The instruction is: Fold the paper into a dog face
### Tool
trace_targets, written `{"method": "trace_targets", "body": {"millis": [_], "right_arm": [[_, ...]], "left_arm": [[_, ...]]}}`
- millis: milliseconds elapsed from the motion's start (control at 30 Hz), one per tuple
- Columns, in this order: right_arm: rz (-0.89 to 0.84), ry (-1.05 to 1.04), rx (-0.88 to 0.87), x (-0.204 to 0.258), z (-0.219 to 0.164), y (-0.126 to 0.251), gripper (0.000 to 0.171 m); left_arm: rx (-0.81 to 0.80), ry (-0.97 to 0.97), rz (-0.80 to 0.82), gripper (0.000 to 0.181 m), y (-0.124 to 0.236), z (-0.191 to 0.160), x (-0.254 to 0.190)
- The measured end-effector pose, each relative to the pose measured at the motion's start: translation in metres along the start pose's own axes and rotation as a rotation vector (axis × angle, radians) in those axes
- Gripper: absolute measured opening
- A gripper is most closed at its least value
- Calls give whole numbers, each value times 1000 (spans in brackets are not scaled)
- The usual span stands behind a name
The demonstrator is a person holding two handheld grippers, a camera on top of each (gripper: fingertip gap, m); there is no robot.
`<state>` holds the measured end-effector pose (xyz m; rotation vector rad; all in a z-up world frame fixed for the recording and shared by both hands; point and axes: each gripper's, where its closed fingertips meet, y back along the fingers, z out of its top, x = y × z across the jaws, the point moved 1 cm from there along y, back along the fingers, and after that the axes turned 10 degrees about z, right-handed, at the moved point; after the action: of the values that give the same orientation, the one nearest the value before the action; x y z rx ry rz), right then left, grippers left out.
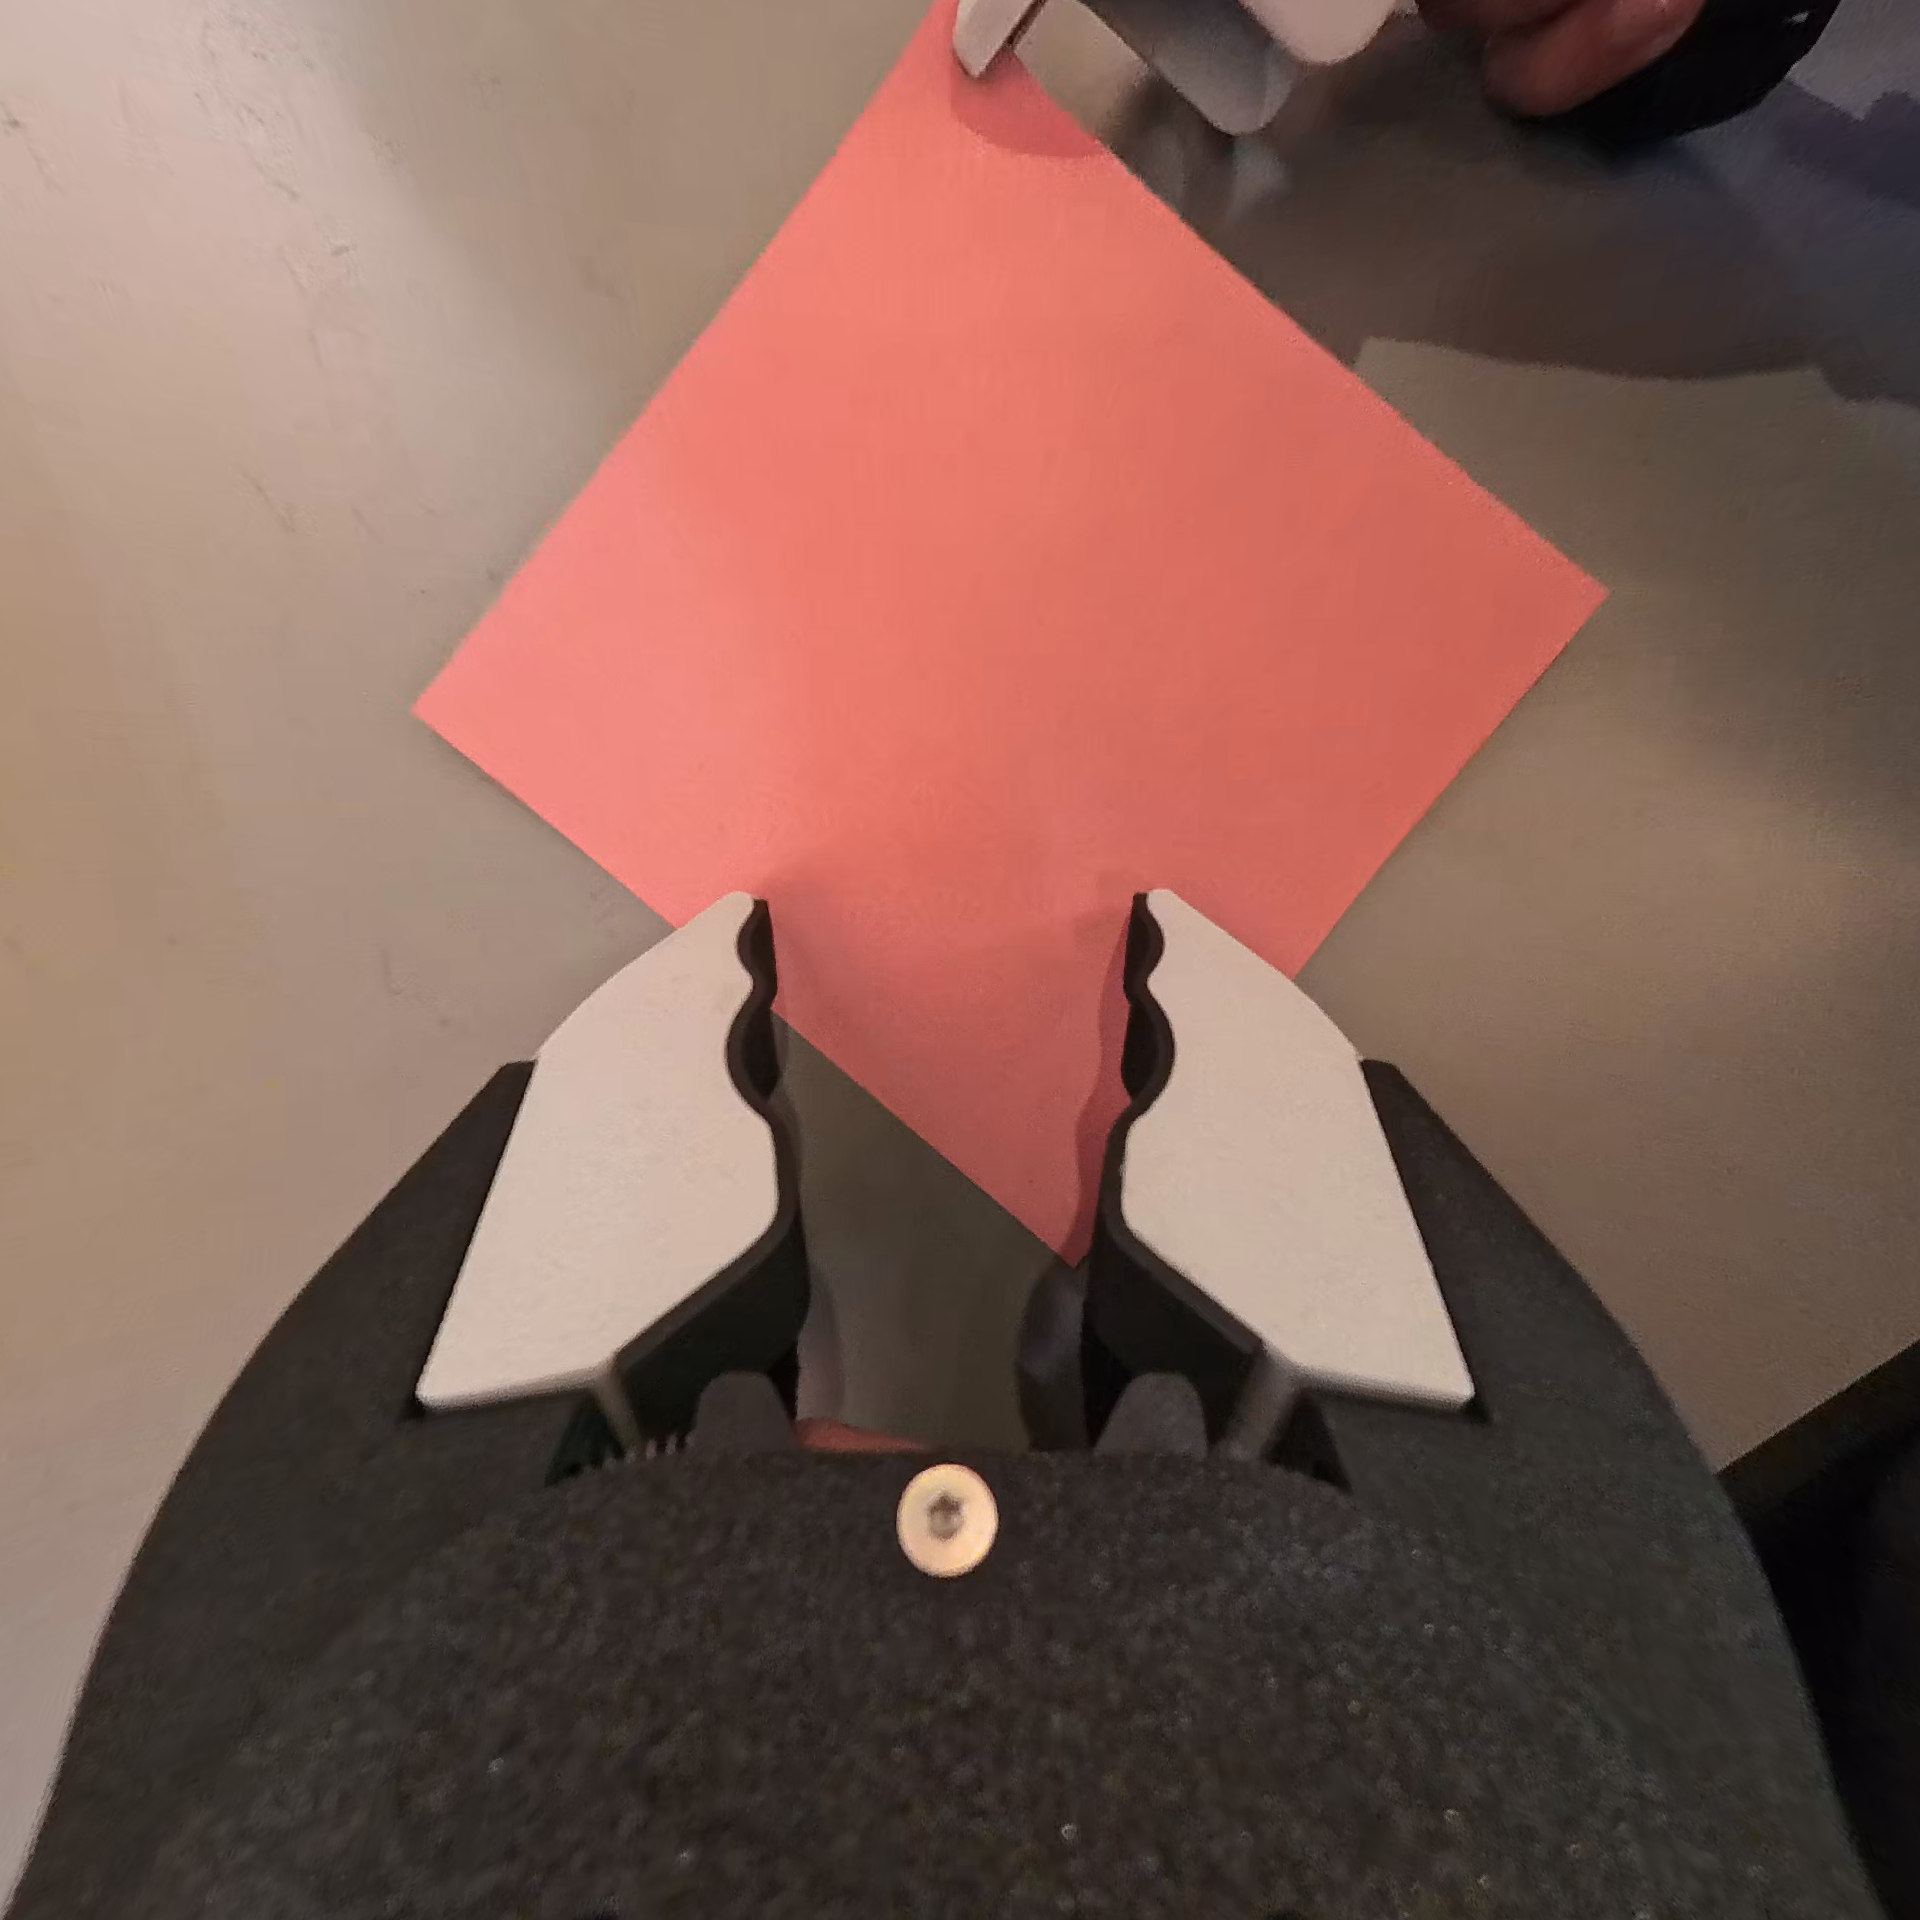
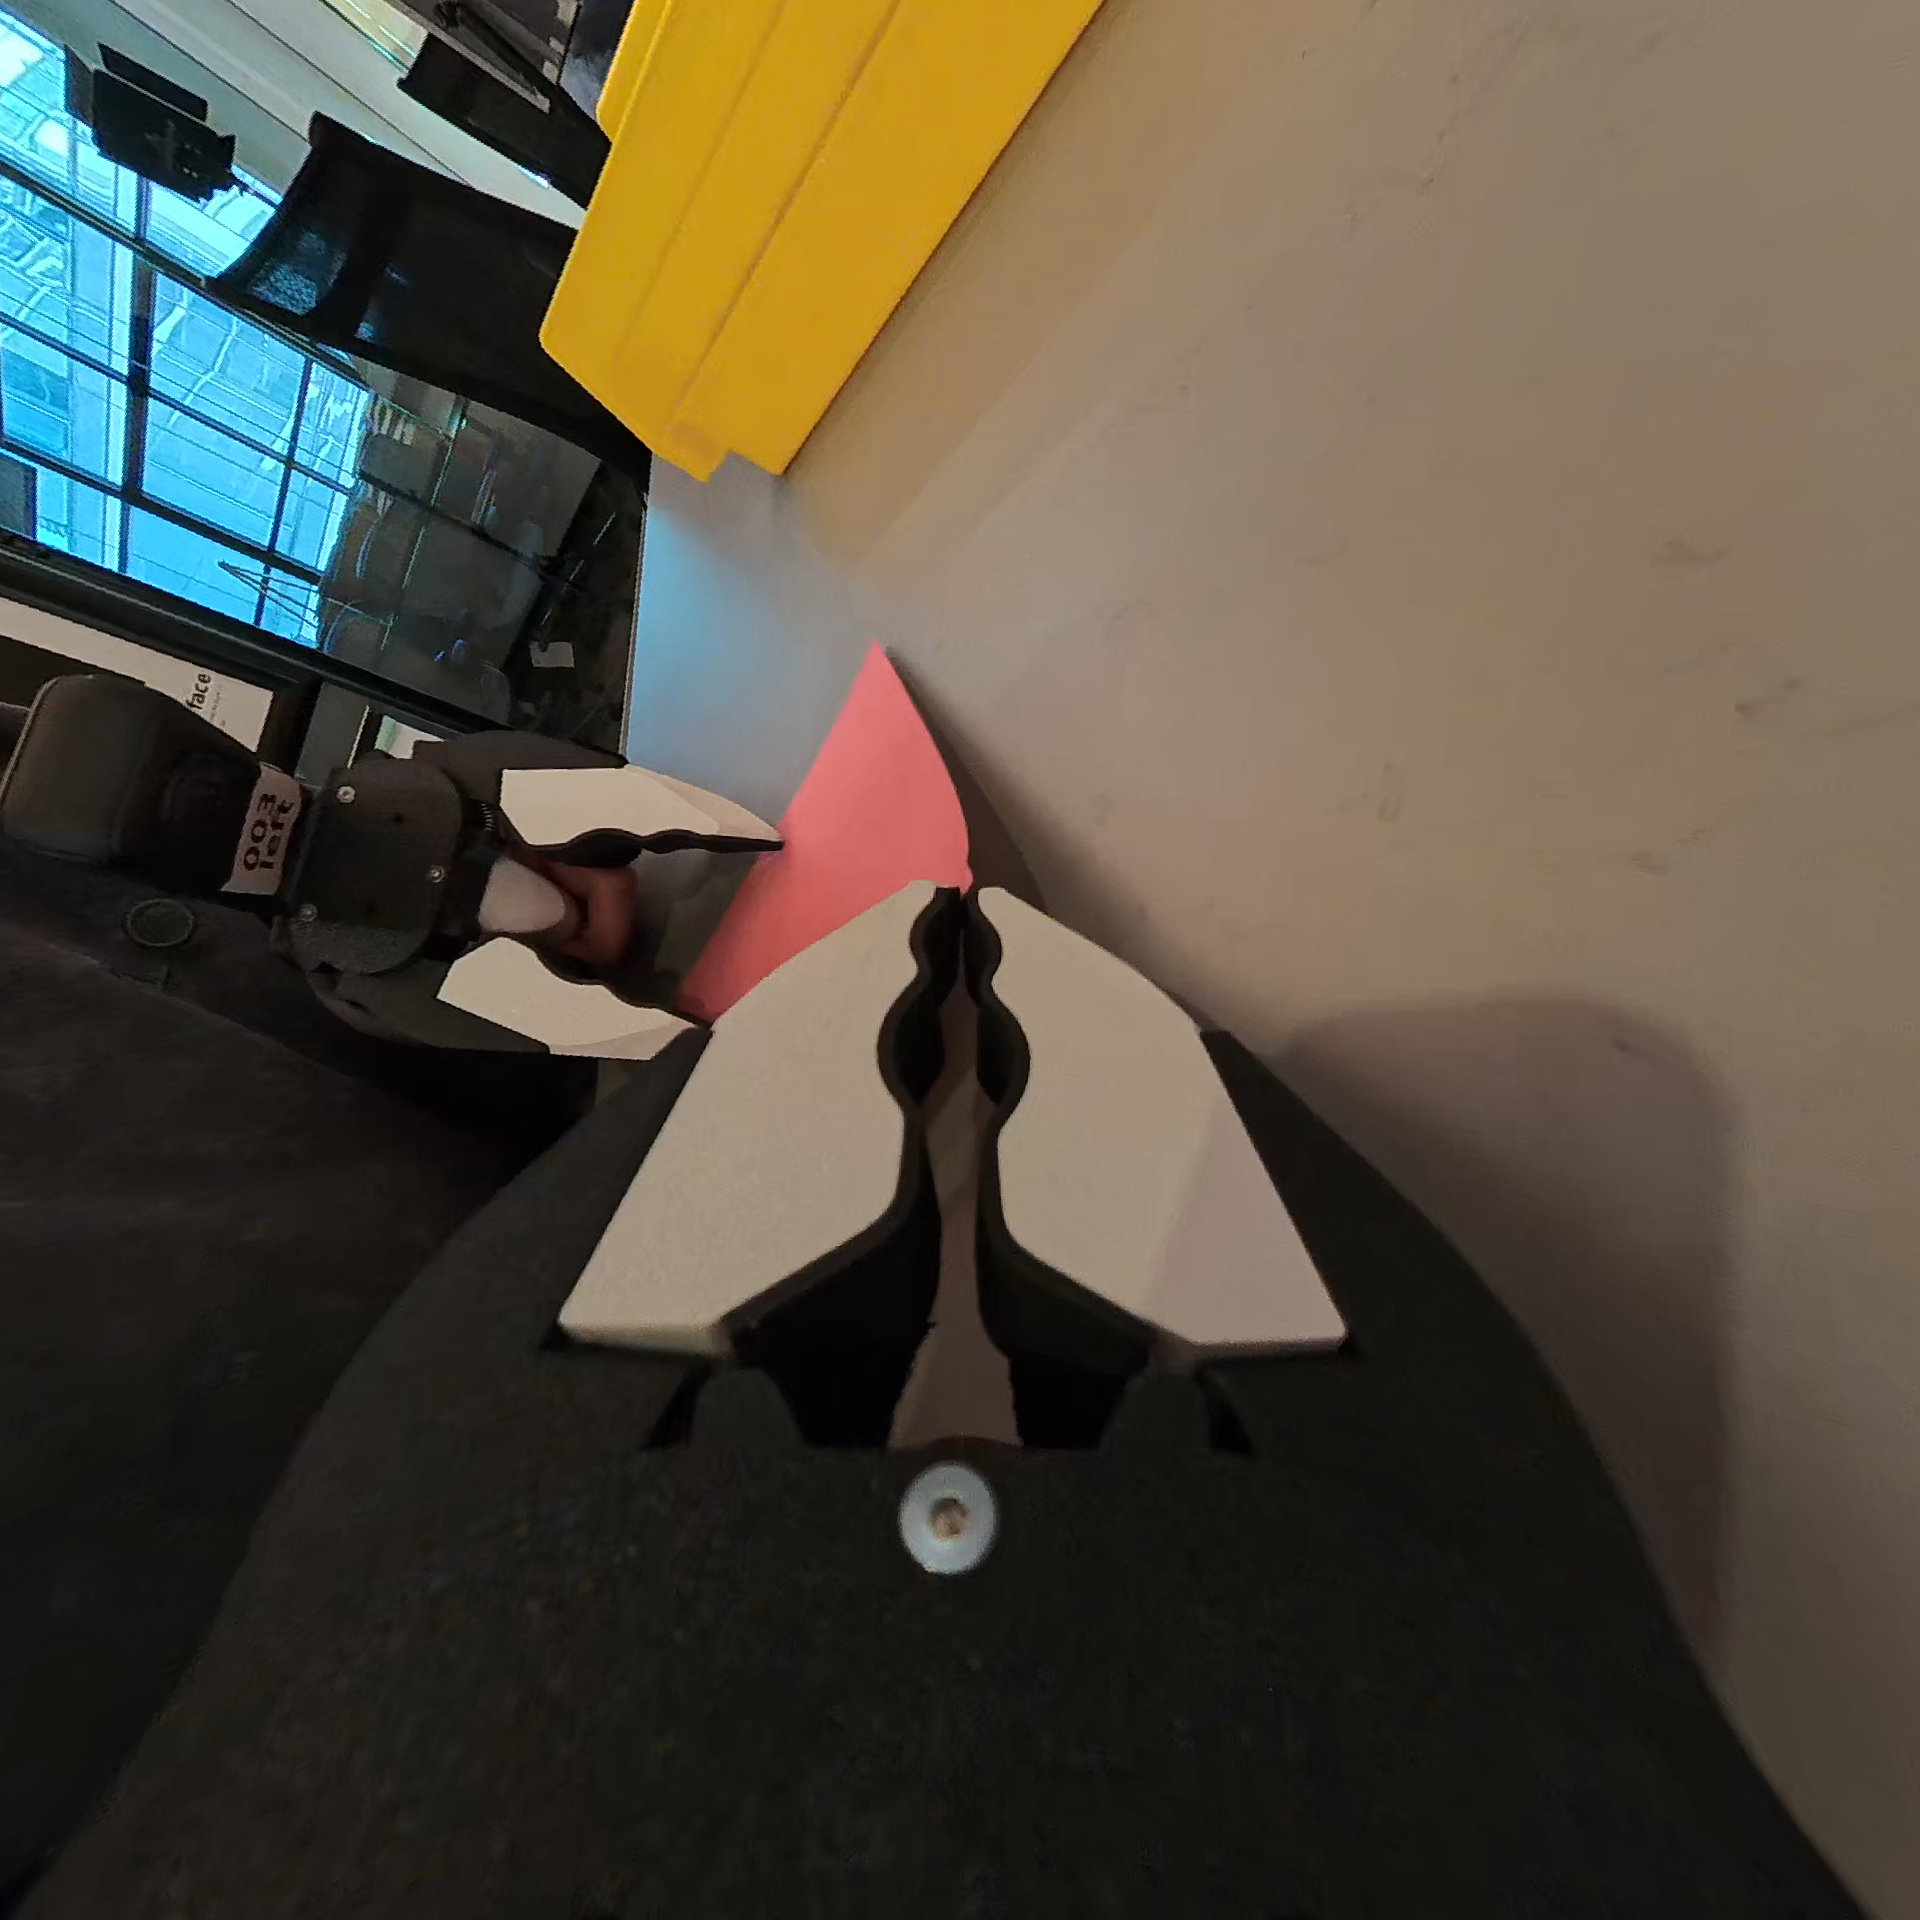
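Note:
A square coral-pink paper [image 1: 987, 540] lies as a diamond on the beige table [image 1: 260, 520]. My left gripper [image 1: 951, 904] is open, with its fingers on either side of the paper's near corner; they are not pressing on it. The right wrist view shows it too, open at the paper's edge [image 2: 732, 935]. My right gripper [image 2: 961, 894] is shut on the paper's far corner [image 2: 873, 821], and the edge there curves up off the table with a shadow under it. The right gripper also shows at the top of the left wrist view [image 1: 982, 47].
A yellow bin [image 2: 810, 208] stands on the table beyond the paper. A person's hand [image 1: 1558, 62] holds the right gripper. The table's edge [image 1: 1766, 1434] runs close at the lower right. Windows and dark furniture [image 2: 312, 260] lie beyond the table. About 15 centimetres separates my left fingertips from my right.

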<state>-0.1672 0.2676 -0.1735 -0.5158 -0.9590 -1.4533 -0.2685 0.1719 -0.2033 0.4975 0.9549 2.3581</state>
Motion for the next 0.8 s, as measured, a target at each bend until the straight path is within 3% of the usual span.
{"method": "trace_targets", "body": {"millis": [233,367,533,667,800], "right_arm": [[8,6,0,4,-1,-2,0],[-17,116,39,21,-2,-9,0],[-139,324,93,47,-13,-30,0],[-344,508,263,49,-47,-57,0],[-419,504,367,49,-74,-76,0]], "left_arm": [[2,2,2,64,0,0,0],[5,5,6,64,-1,1,-1],[2,12,10,64,-1,2,-1],[-1,17,13,64,-2,2,-1],[3,20,17,64,-1,1,-2]]}}
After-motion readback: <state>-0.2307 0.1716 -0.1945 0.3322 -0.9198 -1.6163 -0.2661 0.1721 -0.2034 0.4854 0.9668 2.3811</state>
